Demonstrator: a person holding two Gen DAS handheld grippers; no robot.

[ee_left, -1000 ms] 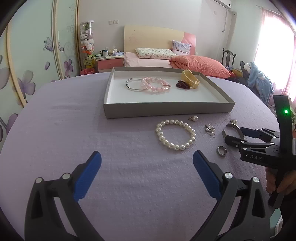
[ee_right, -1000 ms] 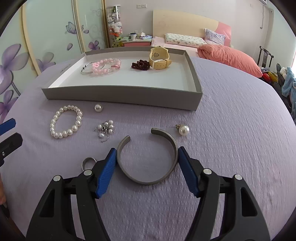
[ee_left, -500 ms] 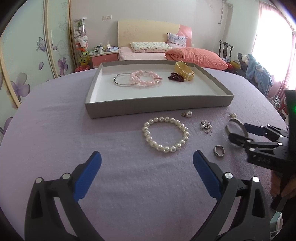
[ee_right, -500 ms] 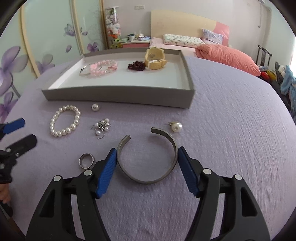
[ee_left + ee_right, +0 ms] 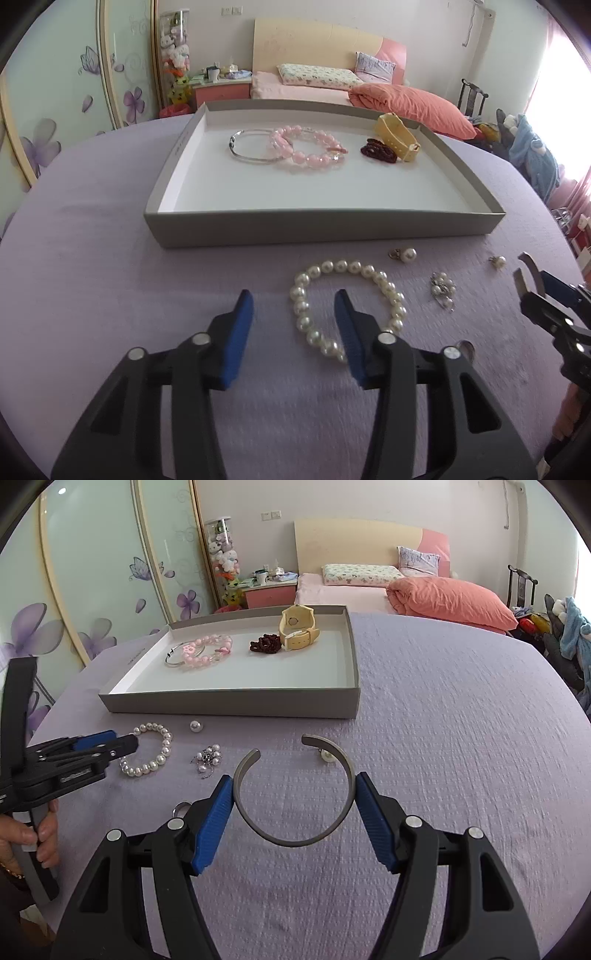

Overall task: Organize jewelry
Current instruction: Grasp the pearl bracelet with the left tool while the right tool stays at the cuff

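Note:
A white pearl bracelet lies on the lilac cloth in front of the grey tray. My left gripper hovers low over it, its jaws closing. The bracelet's left strand runs between them with a gap to each pad. In the right wrist view the left gripper reaches the pearl bracelet from the left. My right gripper is shut on a grey open cuff bangle, a pad pressed on each side. In the left wrist view the cuff's ends show at the right edge.
In the tray lie a silver bangle, a pink bead bracelet, a dark red bead bracelet and a yellow watch. Loose on the cloth are two pearl earrings, a pearl cluster and a ring.
My left gripper moved forward and down to the pearl bracelet, and its jaws narrowed from wide open to straddle the left strand. The right gripper kept its hold on the cuff.

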